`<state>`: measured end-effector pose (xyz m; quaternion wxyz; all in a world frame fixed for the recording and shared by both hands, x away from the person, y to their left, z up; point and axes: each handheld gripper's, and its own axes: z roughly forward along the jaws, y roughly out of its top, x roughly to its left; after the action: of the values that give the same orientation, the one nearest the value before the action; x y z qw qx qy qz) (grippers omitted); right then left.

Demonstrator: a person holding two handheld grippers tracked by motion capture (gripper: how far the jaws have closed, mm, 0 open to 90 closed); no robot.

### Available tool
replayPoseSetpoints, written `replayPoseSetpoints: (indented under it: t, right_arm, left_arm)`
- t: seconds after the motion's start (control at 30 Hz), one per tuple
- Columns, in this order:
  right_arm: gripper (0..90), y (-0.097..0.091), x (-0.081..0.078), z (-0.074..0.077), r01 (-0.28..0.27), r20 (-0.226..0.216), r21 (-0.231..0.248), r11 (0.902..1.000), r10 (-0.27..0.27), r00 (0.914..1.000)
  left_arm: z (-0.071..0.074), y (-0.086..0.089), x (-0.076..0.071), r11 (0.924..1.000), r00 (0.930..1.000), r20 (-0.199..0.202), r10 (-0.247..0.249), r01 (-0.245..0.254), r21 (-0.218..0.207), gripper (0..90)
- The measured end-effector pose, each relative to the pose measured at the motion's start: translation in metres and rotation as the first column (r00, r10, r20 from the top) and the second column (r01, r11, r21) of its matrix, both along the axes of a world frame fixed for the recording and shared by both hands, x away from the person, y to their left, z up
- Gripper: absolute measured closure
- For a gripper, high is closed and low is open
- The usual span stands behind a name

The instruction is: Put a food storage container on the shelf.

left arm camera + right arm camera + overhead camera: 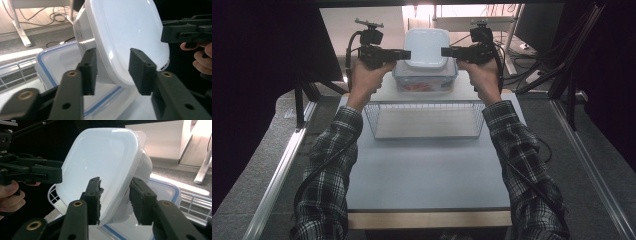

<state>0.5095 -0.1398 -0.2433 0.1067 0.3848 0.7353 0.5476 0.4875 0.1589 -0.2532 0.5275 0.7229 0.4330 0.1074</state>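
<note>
Nearest the person, two plaid sleeves reach forward over the bare front of the tabletop [427,175]. Beyond that bare stretch lies a shallow wire basket [428,120], with nothing in it that I can make out.

Behind the basket stands a clear container with a blue-edged lid [424,82]; something red shows through its wall. On top of that lid sits a white lidded tub [427,47], resting squarely in the high view.

The left gripper [404,53] comes in level from the left side of the tub, held in the left hand [366,77]. In the left gripper view its two black jaws stand apart on either side of the tub's lid rim; one pad lies close against the tub's wall, the other stands off the lid with a gap visible, so nothing is clamped.

The right gripper [447,52] mirrors it from the right side, held in the right hand [484,77]. In the right gripper view its jaws also straddle the lid rim and stand apart; the worn pad on one side is just at the lid's edge, and whether it touches I cannot tell, while the other pad sits clear of the tub's wall.

Farther back, a pale floor, cables and white furniture legs lie beyond the tabletop.
</note>
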Motion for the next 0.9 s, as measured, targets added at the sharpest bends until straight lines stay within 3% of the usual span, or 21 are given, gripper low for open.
replayPoseSetpoints:
  t: [0.13,0.23,0.47,0.63,0.73,0.9]
  right_arm:
    - [55.4,0.002,0.008,-0.001,0.001,-0.025,0.007,1.0000,-0.001,0.9997]
    - [54.4,0.003,0.012,0.000,0.026,-0.015,0.003,0.9997,-0.026,0.9995]
    - [58.9,0.007,0.015,0.000,0.044,-0.002,0.004,0.9990,-0.044,0.9990]
    - [58.8,0.010,0.013,0.001,0.042,0.004,-0.020,0.9989,-0.042,0.9991]
    - [58.6,0.009,0.013,0.002,0.041,0.005,-0.022,0.9989,-0.041,0.9992]
    - [49.2,0.008,0.009,0.003,0.037,0.025,-0.019,0.9991,-0.037,0.9990]
  left_arm:
    - [0.000,-0.001,0.003,0.9998,0.9997,0.012,0.021,-0.021,0.004,49.1]
    - [-0.001,-0.001,0.005,0.9996,0.9994,0.021,0.027,-0.026,-0.005,45.1]
    - [0.000,-0.001,0.013,0.9985,0.9980,0.031,0.055,-0.054,-0.009,43.6]
    - [-0.002,0.001,0.018,0.9980,0.9975,0.036,0.061,-0.060,-0.020,43.2]
    - [0.000,0.000,0.016,0.9972,0.9958,0.052,0.075,-0.075,0.005,43.2]
    - [0.005,0.000,0.010,0.9989,0.9962,0.076,0.042,-0.043,0.017,34.7]
